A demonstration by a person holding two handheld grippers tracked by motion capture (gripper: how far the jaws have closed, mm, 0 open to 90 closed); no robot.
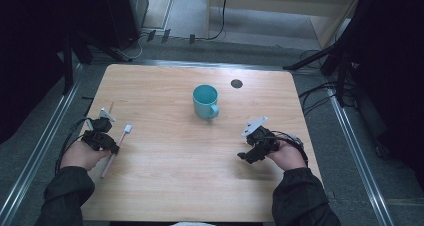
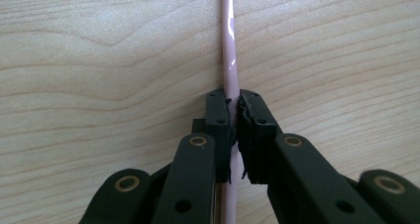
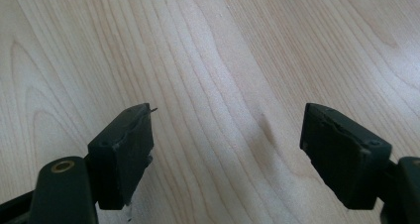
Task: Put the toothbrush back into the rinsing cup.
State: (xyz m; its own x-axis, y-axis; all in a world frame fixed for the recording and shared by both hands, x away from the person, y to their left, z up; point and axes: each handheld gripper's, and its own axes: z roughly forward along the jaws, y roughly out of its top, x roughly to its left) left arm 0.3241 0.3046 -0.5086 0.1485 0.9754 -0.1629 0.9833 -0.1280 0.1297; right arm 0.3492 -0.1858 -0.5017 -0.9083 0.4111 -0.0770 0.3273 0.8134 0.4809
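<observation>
Clamped in the left gripper (image 2: 233, 127) was the pink toothbrush (image 1: 116, 149), its thin handle (image 2: 229, 50) pinched between the two black pads, which pressed on it from either side. It lay at the near left of the wooden table (image 1: 165, 186), the white head (image 1: 128, 129) pointing toward the far side and the handle running back beside the person's left hand (image 1: 82, 155). Well to the right, the right gripper (image 3: 225, 149) hung over bare wood with its jaws spread wide and nothing between them. Farther off, near the middle of the table, a teal mug (image 1: 205, 101) stood upright, handle facing the near side. Beyond it, a small dark round hole (image 1: 236, 83) sat in the tabletop.
</observation>
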